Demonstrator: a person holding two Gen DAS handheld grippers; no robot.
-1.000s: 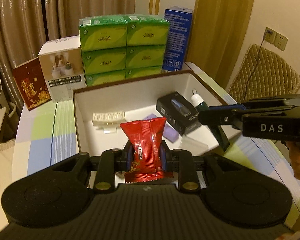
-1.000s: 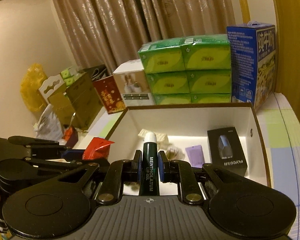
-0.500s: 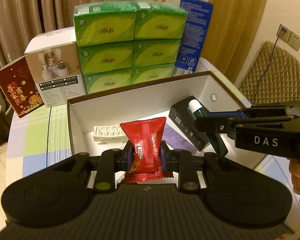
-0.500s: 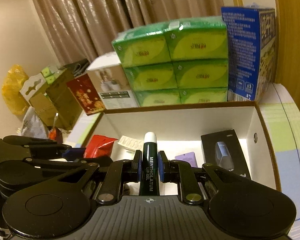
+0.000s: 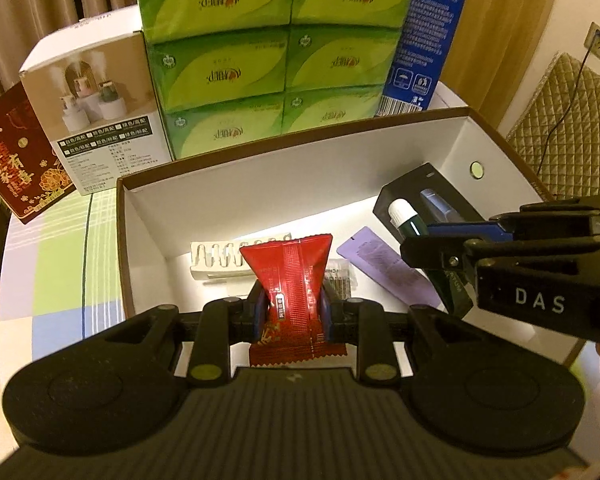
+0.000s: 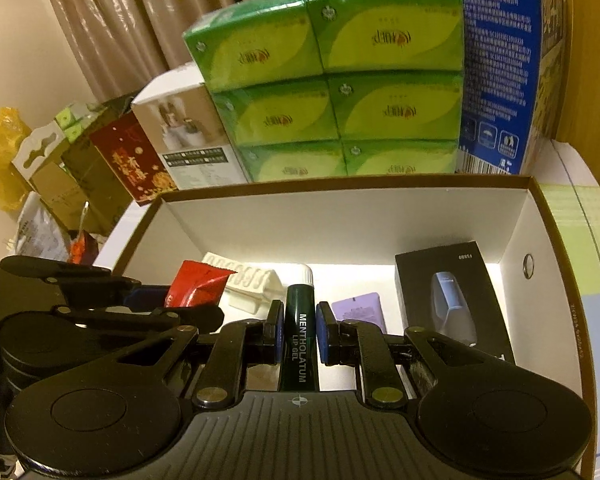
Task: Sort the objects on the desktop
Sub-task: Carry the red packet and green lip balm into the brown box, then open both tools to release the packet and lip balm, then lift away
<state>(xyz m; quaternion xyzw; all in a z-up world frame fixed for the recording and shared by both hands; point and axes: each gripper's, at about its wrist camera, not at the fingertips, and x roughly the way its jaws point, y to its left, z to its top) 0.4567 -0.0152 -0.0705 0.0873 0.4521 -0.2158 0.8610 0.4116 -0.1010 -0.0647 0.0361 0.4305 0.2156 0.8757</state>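
Note:
My left gripper (image 5: 293, 307) is shut on a red snack packet (image 5: 290, 276) and hangs over the near part of a white-lined brown box (image 5: 260, 178). Inside the box lie a white ridged piece (image 5: 220, 256), a purple sachet (image 5: 384, 264) and a black product box (image 5: 428, 196). My right gripper (image 6: 298, 332) is shut on a dark green lip gel tube (image 6: 300, 320) with a white cap, above the same box (image 6: 340, 220). The right gripper (image 5: 428, 248) shows from the side in the left wrist view; the left gripper (image 6: 172, 304) with the packet (image 6: 196, 282) shows in the right wrist view.
Behind the box stand stacked green tissue packs (image 5: 276, 56), a blue carton (image 5: 428, 32), a white humidifier box (image 5: 96, 92) and a red card box (image 5: 16, 160). A quilted chair (image 5: 568, 128) stands right of the checked tablecloth (image 5: 60, 248). More boxes and bags (image 6: 40, 168) lie left.
Both grippers have moved forward and down toward the box, which now looks larger and closer. Each still holds its item; the tube now sits over the box interior.

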